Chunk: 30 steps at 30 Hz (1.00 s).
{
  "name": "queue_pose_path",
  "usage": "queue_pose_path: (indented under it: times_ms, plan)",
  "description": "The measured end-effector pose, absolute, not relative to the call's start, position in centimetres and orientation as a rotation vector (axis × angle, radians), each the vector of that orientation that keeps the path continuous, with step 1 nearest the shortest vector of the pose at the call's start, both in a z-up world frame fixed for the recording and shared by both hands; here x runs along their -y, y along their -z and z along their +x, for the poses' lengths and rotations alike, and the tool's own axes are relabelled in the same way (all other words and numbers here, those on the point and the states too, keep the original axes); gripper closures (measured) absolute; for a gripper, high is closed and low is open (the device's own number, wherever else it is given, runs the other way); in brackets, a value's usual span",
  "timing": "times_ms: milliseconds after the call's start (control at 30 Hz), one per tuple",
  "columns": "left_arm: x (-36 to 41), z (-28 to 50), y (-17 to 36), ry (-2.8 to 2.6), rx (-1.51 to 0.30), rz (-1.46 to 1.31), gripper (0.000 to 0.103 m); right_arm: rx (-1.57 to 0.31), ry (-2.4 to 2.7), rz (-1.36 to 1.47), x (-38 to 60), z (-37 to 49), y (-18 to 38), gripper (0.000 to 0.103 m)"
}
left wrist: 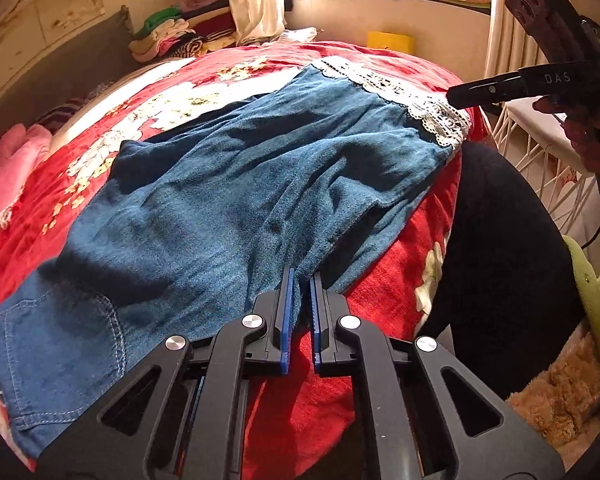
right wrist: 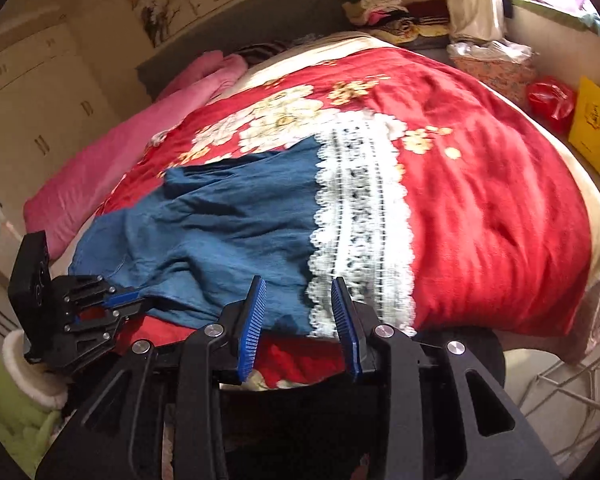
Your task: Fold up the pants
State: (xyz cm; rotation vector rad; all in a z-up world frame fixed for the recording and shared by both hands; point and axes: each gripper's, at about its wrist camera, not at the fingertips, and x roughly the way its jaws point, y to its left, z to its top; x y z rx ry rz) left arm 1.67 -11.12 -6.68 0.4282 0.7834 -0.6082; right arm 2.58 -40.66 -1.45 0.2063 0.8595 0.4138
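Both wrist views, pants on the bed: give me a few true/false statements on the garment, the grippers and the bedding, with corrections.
1. The left gripper pinches the blue denim pants. True.
2. The right gripper is clamped on the white lace hem. False: its jaws stand open, just short of the hem.
3. The pants lie on a red floral blanket. True.
4. The pants are folded into a neat square. False: they lie spread out and wrinkled.
5. A pink pillow lies on top of the pants. False: it lies beside the blanket, apart from them.
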Motion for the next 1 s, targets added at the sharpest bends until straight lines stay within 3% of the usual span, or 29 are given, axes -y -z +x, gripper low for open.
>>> queue_pose_path:
  times_ms: [300, 367, 400, 500, 533, 600, 700, 800, 1000]
  plan:
    - [10.1, 1.5, 7.4, 0.606, -0.839, 0.379, 0.098, -1.031, -0.394, 0.197, 38.6, 5.1, 6.1, 0.069]
    - [9.2, 1.6, 6.5, 0.656, -0.844, 0.269, 0.087, -1.034, -0.412, 0.206, 38.9, 4.9, 5.9, 0.068]
    - [8.8, 1.7, 5.9, 0.674, -0.839, 0.227, 0.076, -1.030, -0.422, 0.213, 39.1, 4.7, 5.6, 0.067]
    - [7.4, 2.2, 2.9, 0.672, -0.772, 0.153, 0.066, -0.960, -0.461, 0.259, 40.2, 4.2, 3.5, 0.053]
    - [7.0, 2.8, 2.0, 0.660, -0.752, 0.131, 0.056, -0.924, -0.461, 0.270, 40.7, 4.2, 2.5, 0.049]
    - [6.5, 4.7, 0.3, 0.601, -0.711, 0.135, 0.045, -0.867, -0.439, 0.290, 42.0, 5.2, 1.0, 0.046]
    - [6.7, 8.7, -0.9, 0.487, -0.679, 0.213, 0.040, -0.828, -0.395, 0.311, 44.0, 8.5, -0.1, 0.044]
    - [6.2, 13.9, 0.2, 0.448, -0.773, 0.233, 0.029, -0.841, -0.365, 0.373, 46.3, 12.9, 0.2, 0.042]
    - [6.7, 18.5, 4.0, 0.501, -0.889, 0.331, 0.029, -0.935, -0.375, 0.353, 46.0, 19.6, 3.1, 0.041]
